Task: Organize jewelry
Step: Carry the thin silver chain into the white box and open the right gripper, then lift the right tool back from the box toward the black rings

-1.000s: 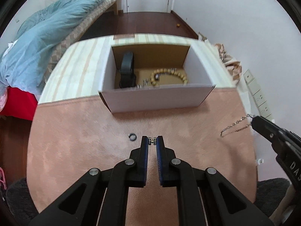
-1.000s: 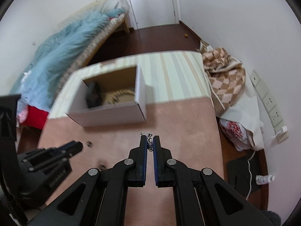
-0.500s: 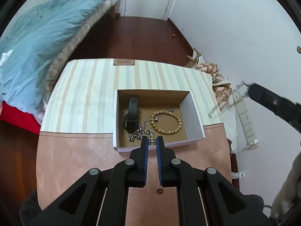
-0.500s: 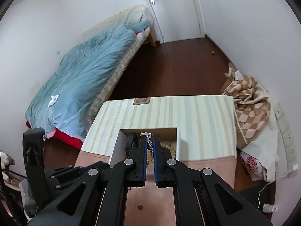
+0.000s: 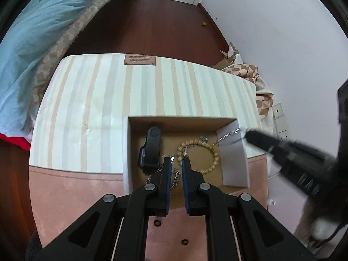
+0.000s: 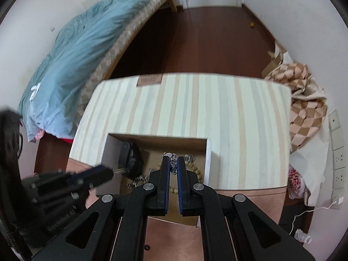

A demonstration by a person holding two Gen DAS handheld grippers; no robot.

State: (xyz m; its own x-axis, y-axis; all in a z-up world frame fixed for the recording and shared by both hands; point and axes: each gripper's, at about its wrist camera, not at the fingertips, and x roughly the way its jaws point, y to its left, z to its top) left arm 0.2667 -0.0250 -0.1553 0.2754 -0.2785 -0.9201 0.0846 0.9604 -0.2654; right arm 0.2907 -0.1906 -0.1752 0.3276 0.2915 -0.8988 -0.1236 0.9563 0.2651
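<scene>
Both claws hover over the open box (image 5: 235, 169) on the tabletop (image 5: 76, 187). The right claw (image 6: 173, 163) pinches a silver chain (image 6: 173, 164). The left claw (image 5: 175, 165) is nearly pressed together above a wooden bead bracelet (image 5: 208, 152); whether it grips anything I cannot tell.

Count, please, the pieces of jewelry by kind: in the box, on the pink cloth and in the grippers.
Black watch: 1
Wooden bead bracelet: 1
Silver chains: 2 (loose chain in the box, held chain in the right gripper)
Small dark rings on the pink cloth: 2
Total: 6; smaller silver bits are too blurred to count.
</scene>
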